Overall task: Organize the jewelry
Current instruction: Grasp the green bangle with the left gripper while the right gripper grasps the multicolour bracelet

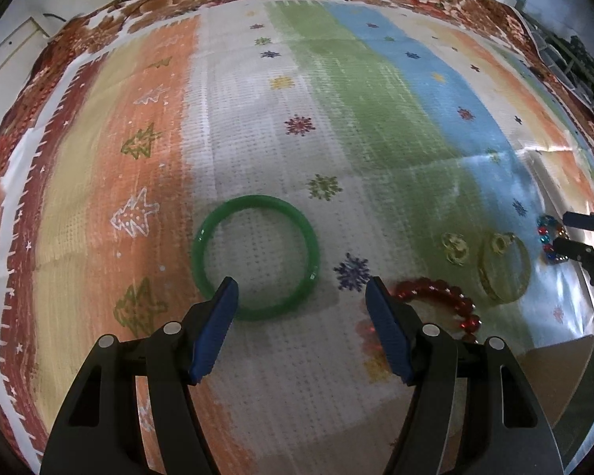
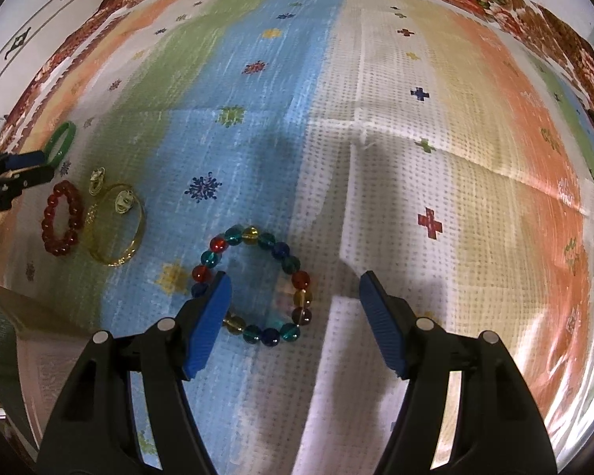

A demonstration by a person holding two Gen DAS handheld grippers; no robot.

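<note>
My left gripper (image 1: 301, 291) was held low and pointed forward, its two blue fingers (image 1: 214, 332) spread wide with nothing between them. My right gripper (image 2: 295, 285) was the same: fingers (image 2: 384, 326) wide apart, holding nothing, tilted downward.

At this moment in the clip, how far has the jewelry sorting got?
Nothing looks sorted yet. The green bangle, red bead bracelet, gold bangle, gold earrings and multicolored bead bracelet all lie loose on the tablecloth. Nothing is in hand: the left gripper is open at the green bangle, the right gripper open at the multicolored bracelet. All placing remains.
</note>
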